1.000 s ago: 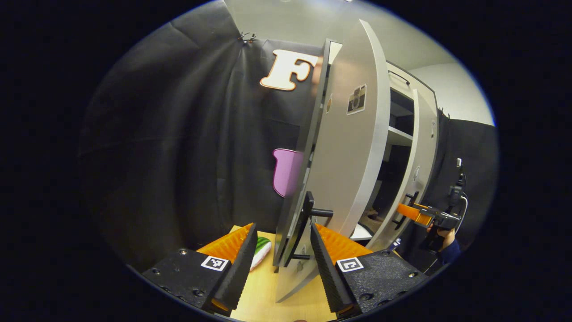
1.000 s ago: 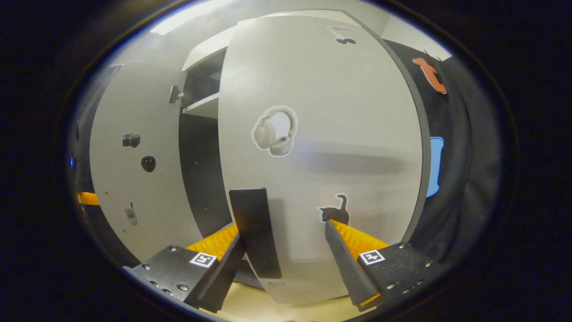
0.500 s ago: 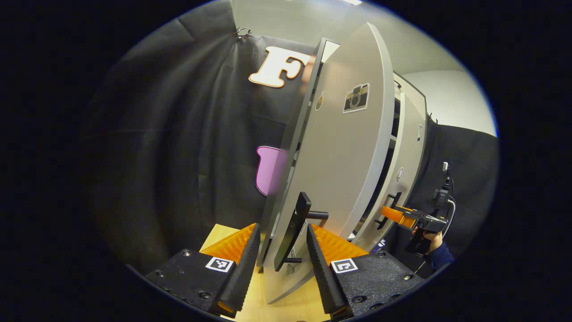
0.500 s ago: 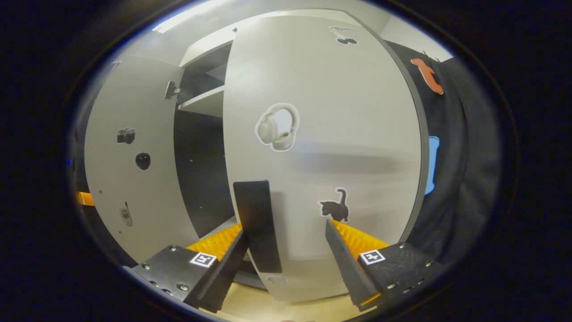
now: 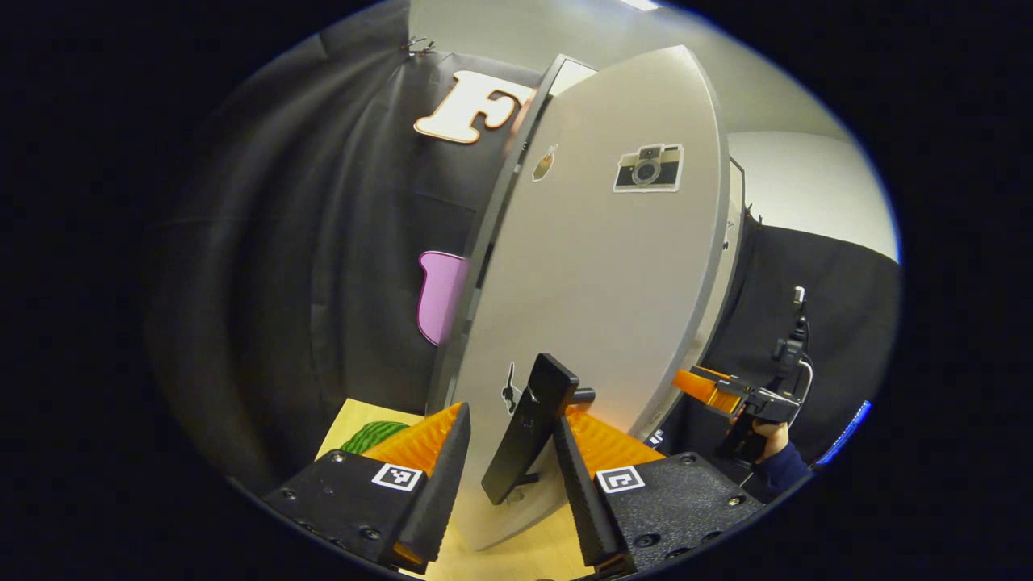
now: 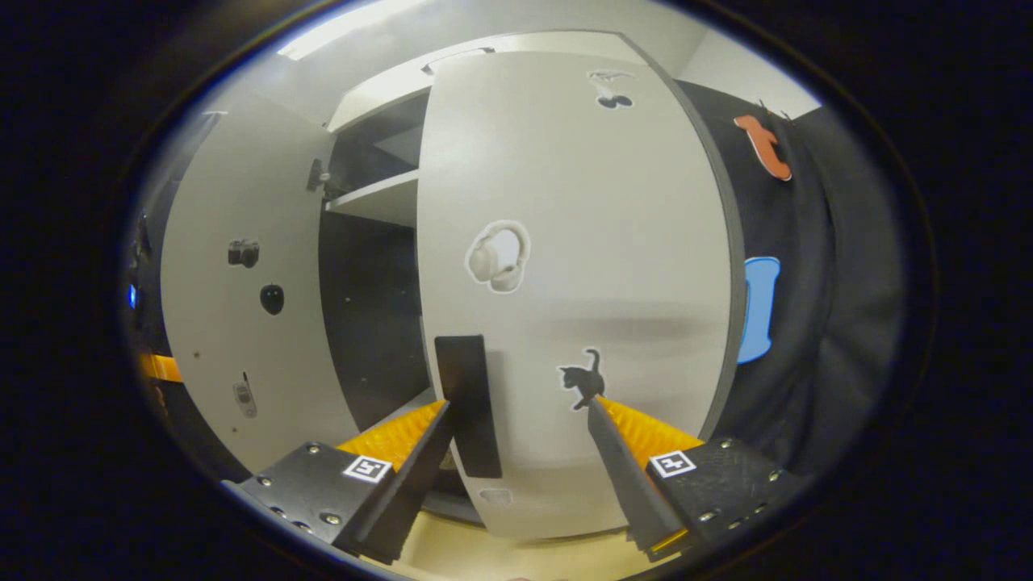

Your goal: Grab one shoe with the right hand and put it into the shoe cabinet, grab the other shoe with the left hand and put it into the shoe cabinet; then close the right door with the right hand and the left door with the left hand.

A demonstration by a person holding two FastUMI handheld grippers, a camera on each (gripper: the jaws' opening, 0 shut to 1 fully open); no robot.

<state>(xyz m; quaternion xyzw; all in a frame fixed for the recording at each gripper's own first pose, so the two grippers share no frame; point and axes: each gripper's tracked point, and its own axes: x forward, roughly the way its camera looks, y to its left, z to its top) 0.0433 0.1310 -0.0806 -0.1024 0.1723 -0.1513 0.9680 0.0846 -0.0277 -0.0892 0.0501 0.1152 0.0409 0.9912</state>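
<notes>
**Shoe cabinet doors, one tool at each handle**

Left tool (image 5: pixel 504 456) has its fingers spread apart on either side of the left door's black handle (image 5: pixel 529 440); whether they press on it I cannot tell. The left door (image 5: pixel 597 307), carrying a camera sticker (image 5: pixel 648 167), stands partly open above the wooden counter (image 5: pixel 516 557). Farther off, a hand (image 5: pixel 767 440) holds the right tool (image 5: pixel 702 389) near the other door's edge.

In the right gripper view, the right tool (image 6: pixel 516 452) is open, its fingers flanking the right door's handle (image 6: pixel 468 407). The right door (image 6: pixel 581 266), with headphone (image 6: pixel 499 257) and cat stickers (image 6: pixel 583 379), is ajar, leaving a dark gap and a shelf (image 6: pixel 379 198) of the shoe cabinet visible.
</notes>
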